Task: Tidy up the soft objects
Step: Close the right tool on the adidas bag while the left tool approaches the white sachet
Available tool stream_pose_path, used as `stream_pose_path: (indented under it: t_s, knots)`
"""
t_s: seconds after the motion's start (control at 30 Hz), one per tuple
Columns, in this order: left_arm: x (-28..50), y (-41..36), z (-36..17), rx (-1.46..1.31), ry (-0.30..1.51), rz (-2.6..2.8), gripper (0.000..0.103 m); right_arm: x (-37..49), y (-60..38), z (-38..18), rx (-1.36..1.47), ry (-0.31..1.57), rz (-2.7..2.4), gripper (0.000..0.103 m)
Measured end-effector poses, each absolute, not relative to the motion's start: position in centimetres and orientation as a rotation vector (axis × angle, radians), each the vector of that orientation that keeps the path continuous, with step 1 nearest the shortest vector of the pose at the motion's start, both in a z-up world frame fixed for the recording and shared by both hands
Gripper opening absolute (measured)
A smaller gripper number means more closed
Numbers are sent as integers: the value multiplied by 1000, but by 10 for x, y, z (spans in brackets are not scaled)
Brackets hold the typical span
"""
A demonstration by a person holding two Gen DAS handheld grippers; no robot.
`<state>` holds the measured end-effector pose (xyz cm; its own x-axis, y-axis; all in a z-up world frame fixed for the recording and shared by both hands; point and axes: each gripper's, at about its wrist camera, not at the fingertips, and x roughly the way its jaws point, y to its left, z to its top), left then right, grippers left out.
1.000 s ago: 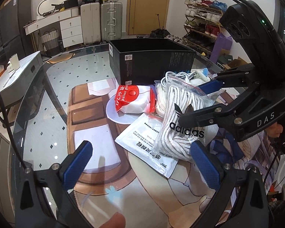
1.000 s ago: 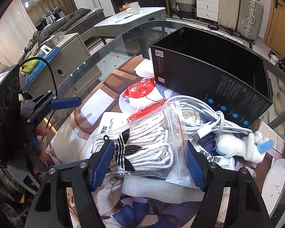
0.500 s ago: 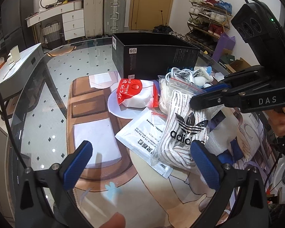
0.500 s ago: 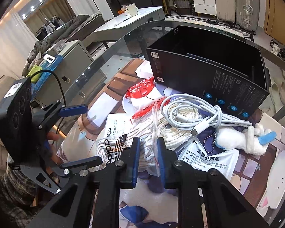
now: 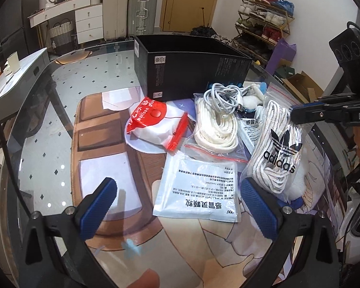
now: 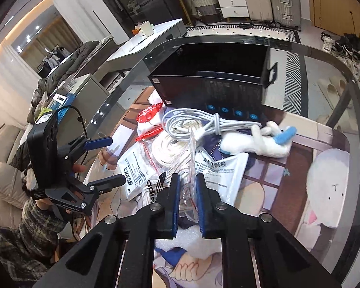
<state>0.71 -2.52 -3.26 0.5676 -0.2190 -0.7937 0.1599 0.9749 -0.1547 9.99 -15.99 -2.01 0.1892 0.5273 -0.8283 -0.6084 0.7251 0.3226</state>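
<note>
A: How much of the right gripper shows from the left wrist?

B: Only its finger ends; the body runs off the picture's right edge.

A: And the zip bag of laces between its pads?

B: Its lower end is hidden behind the fingers in the right wrist view.

A: The plush toy?

B: Beyond the left gripper, mostly covered by the white cable. The print on the sachet is too small to read.
</note>
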Motion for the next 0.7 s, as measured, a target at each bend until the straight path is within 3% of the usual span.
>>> stream_pose_path:
  t_s: [0.7]
  knots:
    - [27, -60, -49, 108, 1009, -239, 103, 101, -183, -44, -60, 1180, 754, 17]
